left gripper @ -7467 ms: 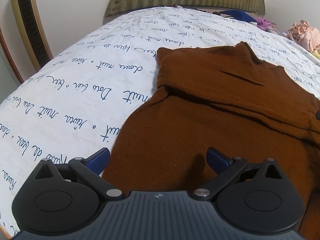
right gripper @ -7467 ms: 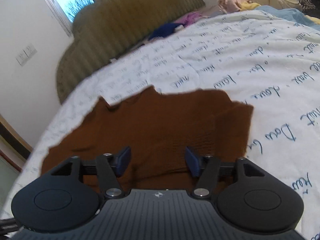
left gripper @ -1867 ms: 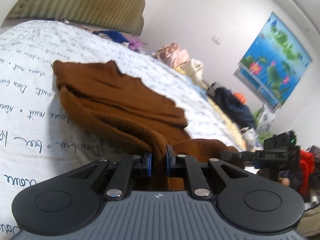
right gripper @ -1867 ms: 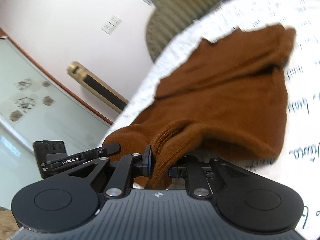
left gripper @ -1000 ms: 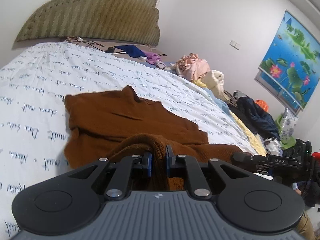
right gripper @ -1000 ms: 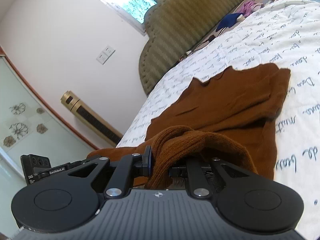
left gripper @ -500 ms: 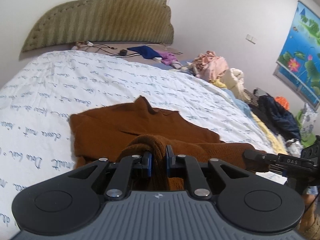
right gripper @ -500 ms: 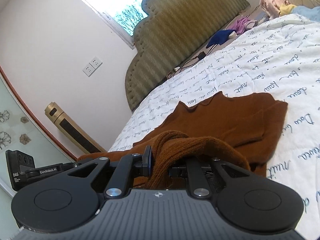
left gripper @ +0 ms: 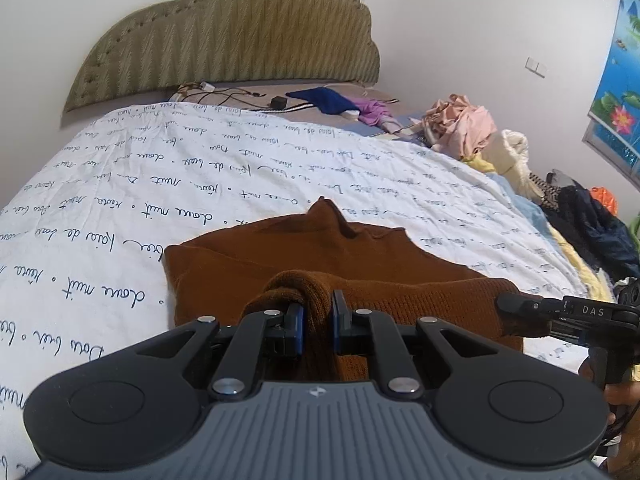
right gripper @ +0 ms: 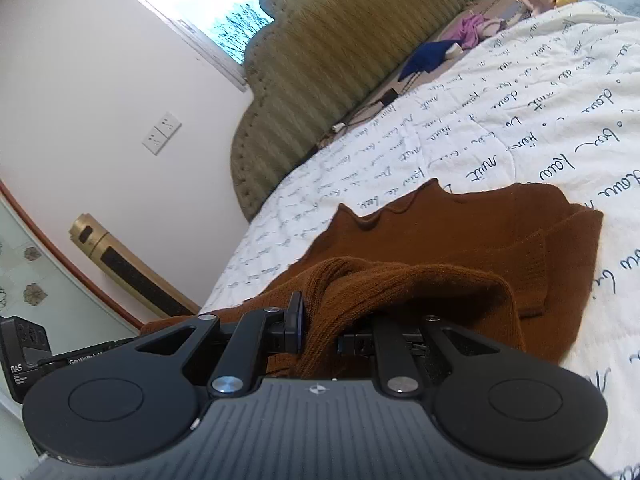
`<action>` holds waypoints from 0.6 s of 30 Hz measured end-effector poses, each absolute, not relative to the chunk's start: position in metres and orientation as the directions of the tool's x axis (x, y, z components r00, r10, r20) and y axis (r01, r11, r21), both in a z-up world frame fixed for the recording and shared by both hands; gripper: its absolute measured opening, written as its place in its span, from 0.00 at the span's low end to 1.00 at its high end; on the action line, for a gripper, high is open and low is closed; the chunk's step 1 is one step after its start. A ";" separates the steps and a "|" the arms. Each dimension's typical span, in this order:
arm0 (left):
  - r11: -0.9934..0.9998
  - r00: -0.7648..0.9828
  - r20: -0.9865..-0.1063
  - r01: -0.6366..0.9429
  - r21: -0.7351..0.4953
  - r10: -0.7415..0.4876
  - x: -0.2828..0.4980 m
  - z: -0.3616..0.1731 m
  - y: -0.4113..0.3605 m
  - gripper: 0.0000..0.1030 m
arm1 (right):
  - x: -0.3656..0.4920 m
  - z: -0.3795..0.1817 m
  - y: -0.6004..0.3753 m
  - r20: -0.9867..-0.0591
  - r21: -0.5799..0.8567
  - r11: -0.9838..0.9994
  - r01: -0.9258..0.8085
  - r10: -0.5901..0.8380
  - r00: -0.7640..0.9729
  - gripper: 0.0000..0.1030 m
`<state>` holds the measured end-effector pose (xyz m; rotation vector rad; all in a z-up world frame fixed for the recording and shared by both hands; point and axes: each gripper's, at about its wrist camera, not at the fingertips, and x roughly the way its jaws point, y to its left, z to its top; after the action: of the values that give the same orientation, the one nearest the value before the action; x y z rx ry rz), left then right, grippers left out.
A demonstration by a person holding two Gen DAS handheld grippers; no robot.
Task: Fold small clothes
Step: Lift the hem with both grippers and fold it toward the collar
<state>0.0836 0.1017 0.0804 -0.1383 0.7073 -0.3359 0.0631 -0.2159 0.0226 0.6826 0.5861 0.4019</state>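
White script-print bedspread, green headboard

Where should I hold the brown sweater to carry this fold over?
Keep the ribbed hem of the brown sweater: left gripper and right gripper pinch it near opposite corners from the near side. The collar end lies flat on the bedsheet, anchoring the fold.

Both wrist views are aimed low and close across the bed toward the headboard; the brown sweater is shared.
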 end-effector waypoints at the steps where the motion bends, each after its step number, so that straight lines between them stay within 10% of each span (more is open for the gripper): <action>1: 0.940 0.705 -0.621 0.251 -0.233 -0.342 0.089 0.078 0.101 0.12 | 0.068 0.020 -0.216 -0.376 0.687 0.711 -0.148 0.522 0.766 0.19; 18: 0.964 0.668 -0.695 0.209 -0.167 -0.265 0.152 0.039 0.086 0.12 | 0.126 -0.019 -0.219 -0.458 0.709 0.703 -0.052 0.515 0.725 0.19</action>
<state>0.1523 0.0865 0.0387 -0.0754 0.7956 -0.2675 0.1262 -0.2188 -0.0191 0.7310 0.6977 0.3452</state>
